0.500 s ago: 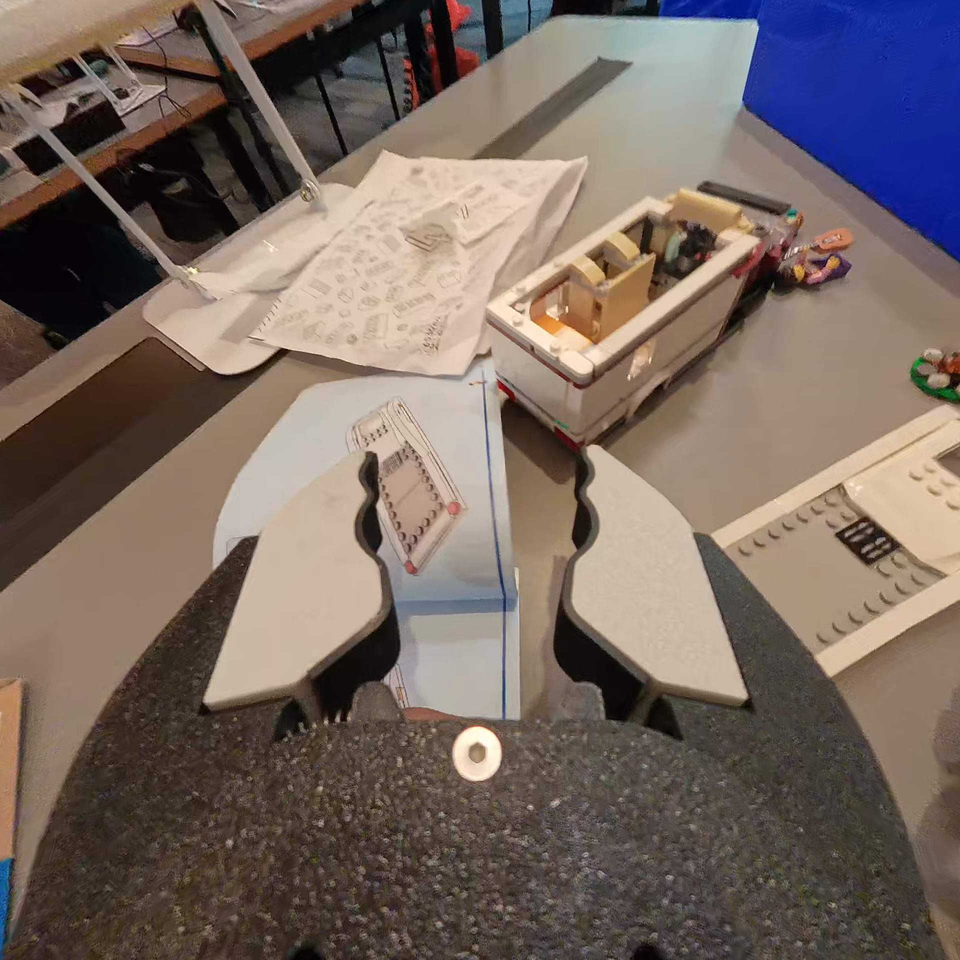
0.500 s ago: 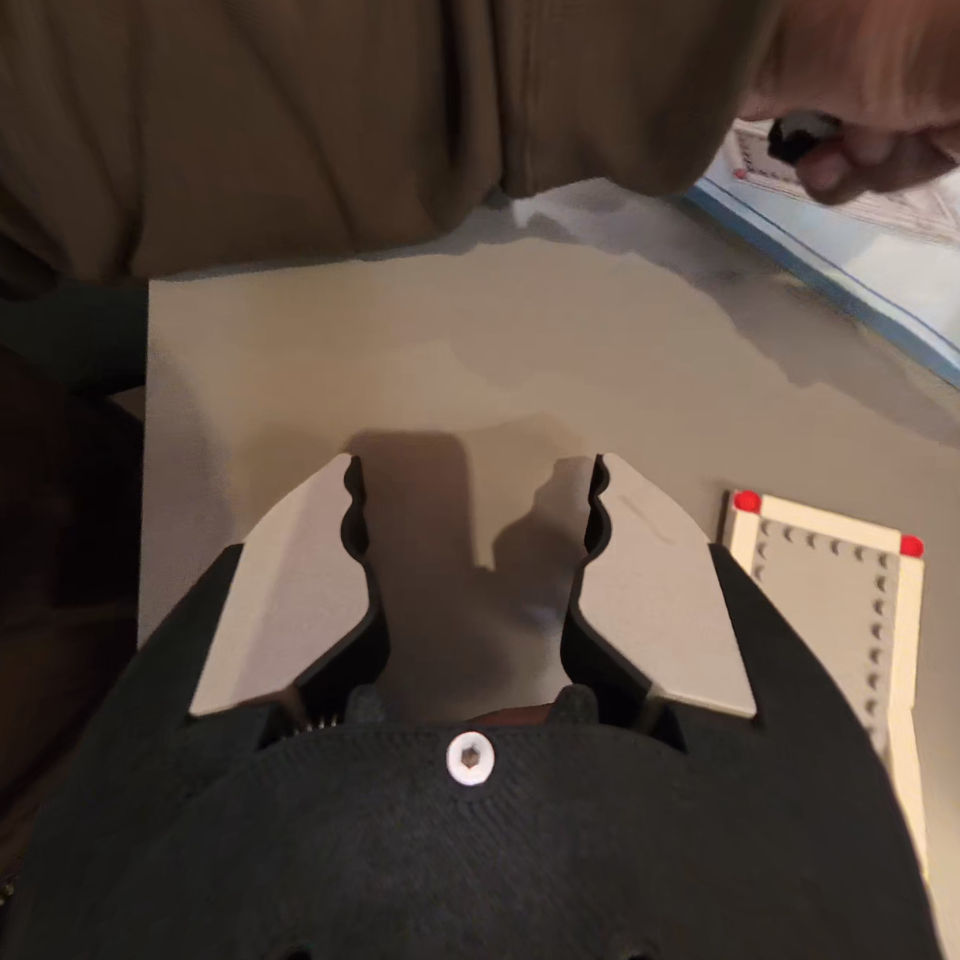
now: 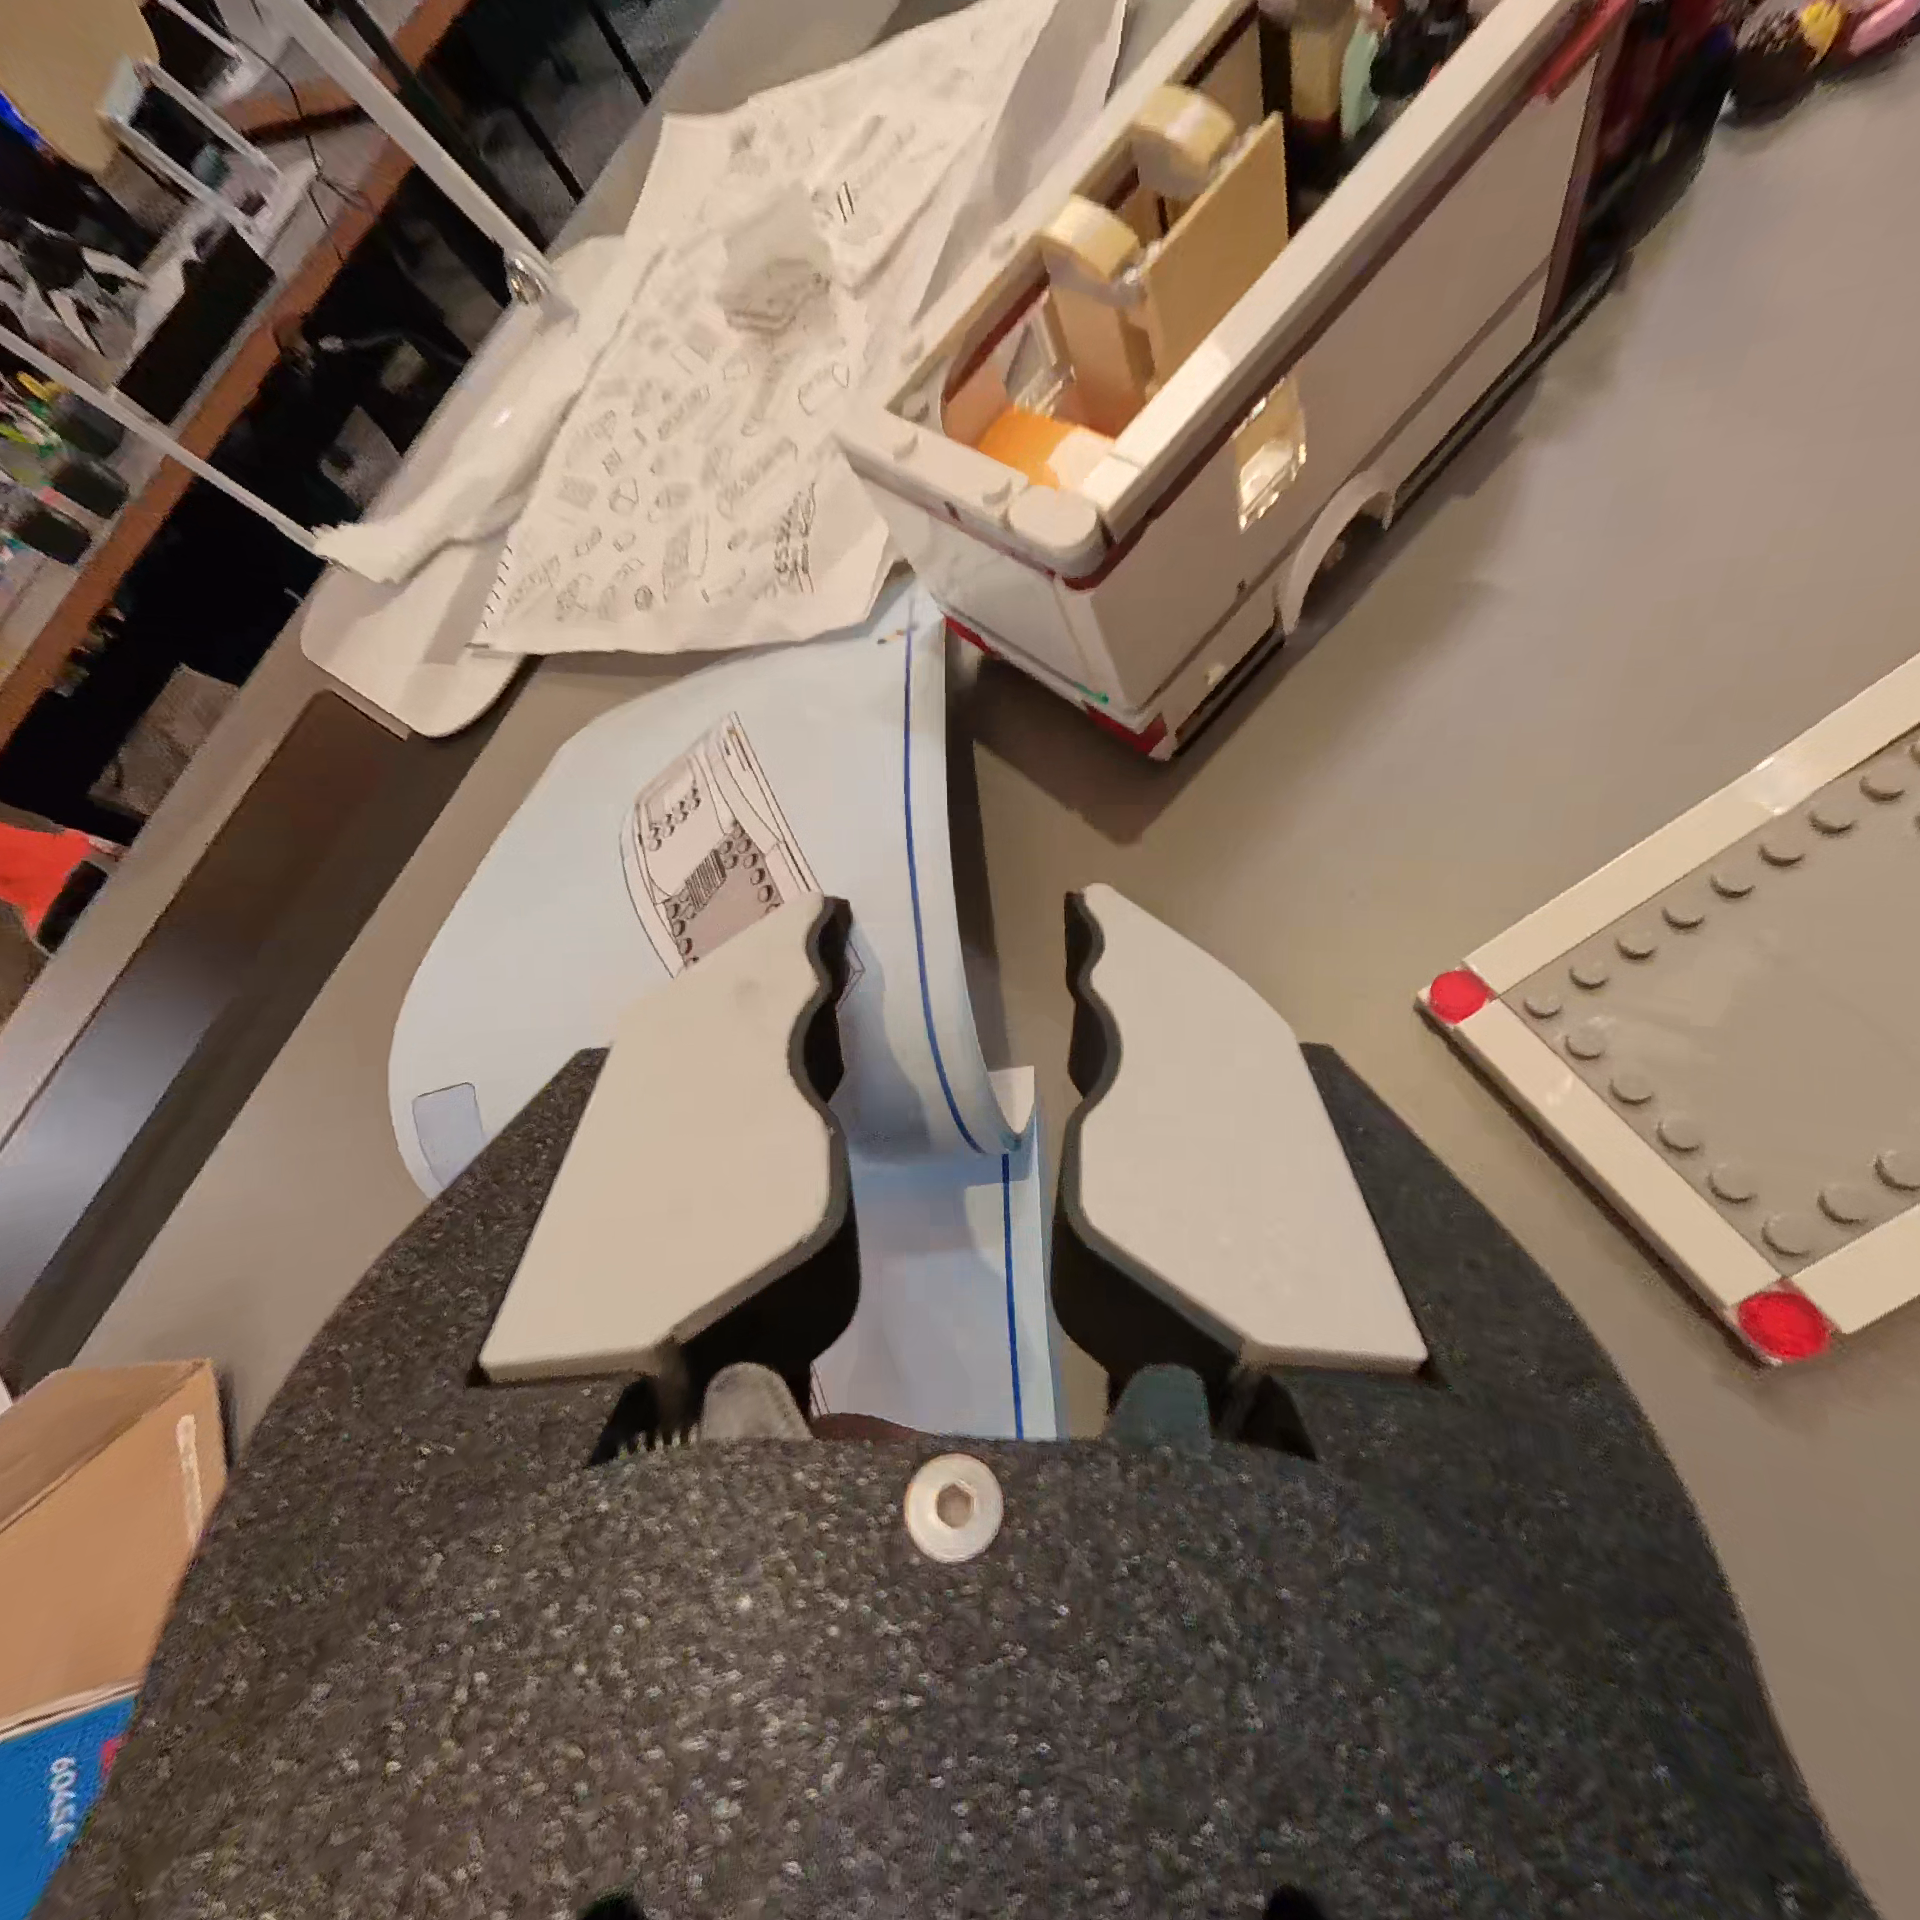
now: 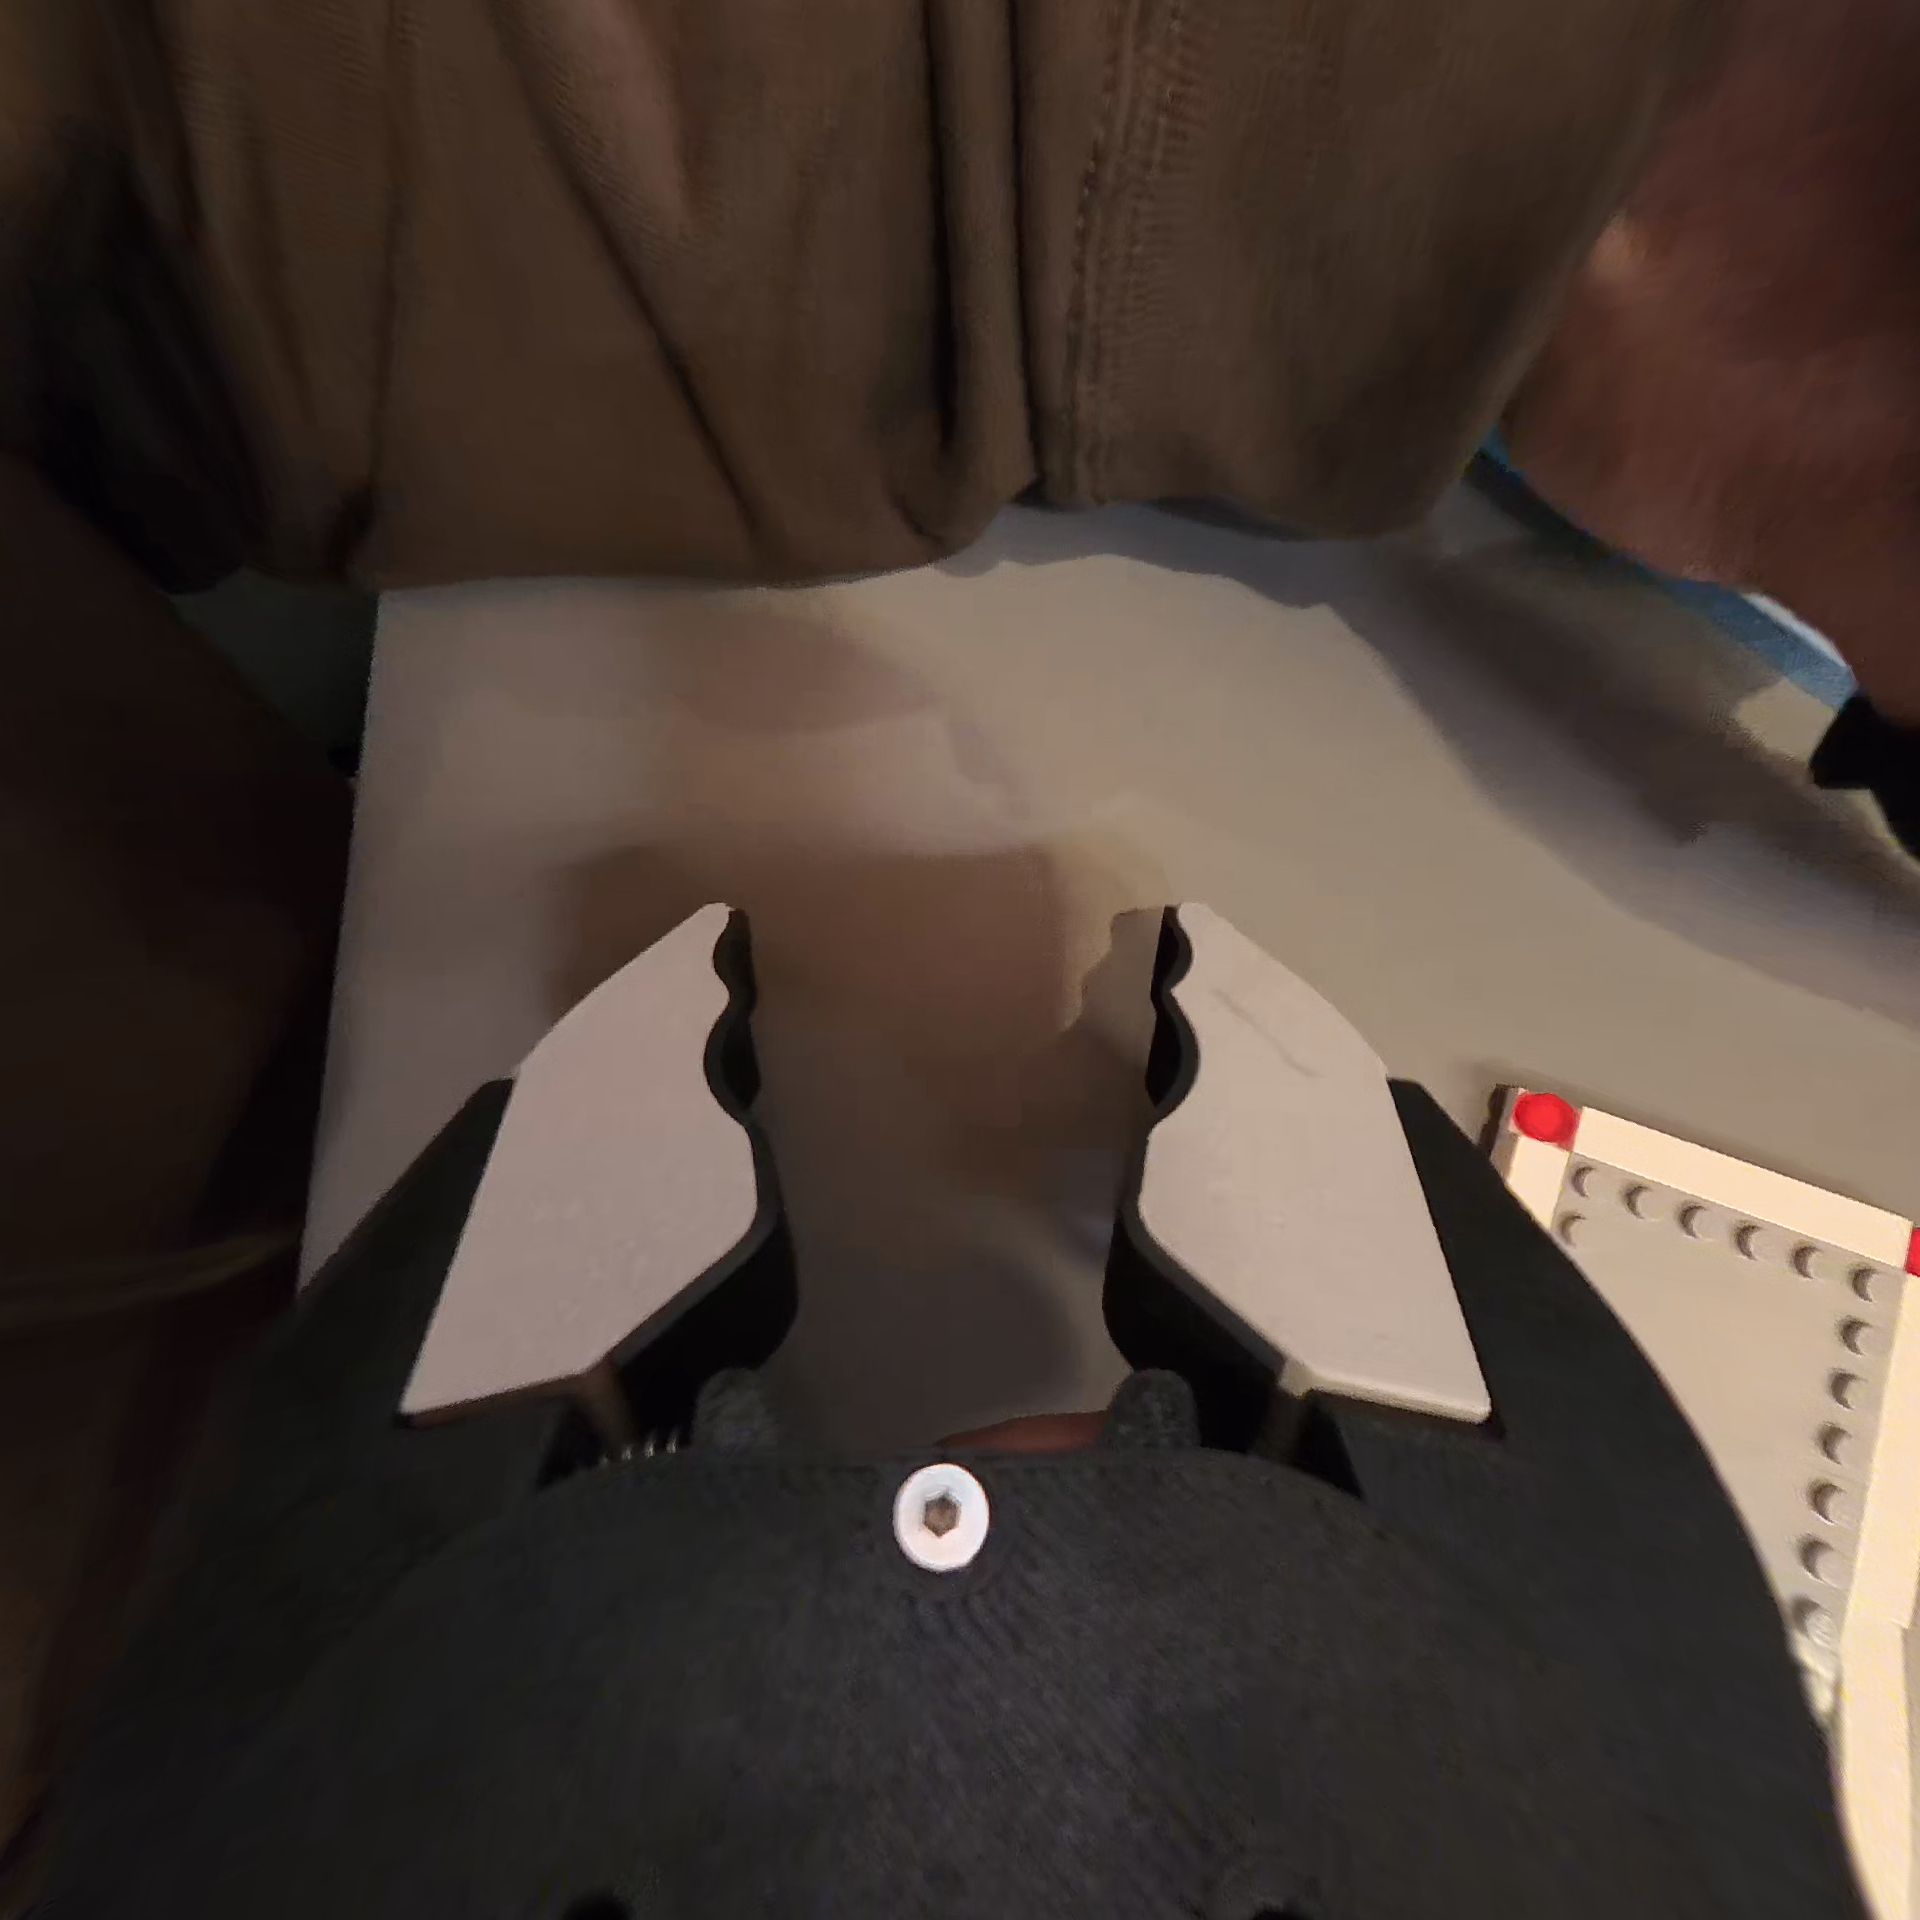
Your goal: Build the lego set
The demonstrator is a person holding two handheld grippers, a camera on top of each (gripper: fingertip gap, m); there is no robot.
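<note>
My left tongs (image 3: 951, 935) are partly spread and grip nothing. They hang low over a pale blue booklet (image 3: 582, 935) that lies flat on the grey counter (image 3: 1351, 810). One page (image 3: 935, 1018) of it curls upward and stands in the gap between the two fingers. The page runs under the left finger, and I see a sliver of space between its free edge and the right finger, so I judge it is not pinched. Just beyond the booklet's far edge is a white brick-built vehicle (image 3: 1299, 416) with red trim, its roof off and its tan fittings showing. Left of the vehicle, a loose spread of printed sheets (image 3: 707, 416) overlaps the booklet's top edge. To my right, apart from the tongs, lies a grey studded plate (image 3: 1714, 1039) with a white border and red dots at its corners. A cardboard box (image 3: 94, 1507) sits at the lower left. My right tongs (image 4: 951, 935) are wide apart and empty, and only bare counter and their own shadow show between the fingers. They point toward the person's brown garment (image 4: 727, 260). The studded plate is near their right side but not touching. A blurred hand (image 4: 1714, 364) is at the upper right, and below it at the frame's edge is something dark (image 4: 1870, 769) that I cannot identify.
</note>
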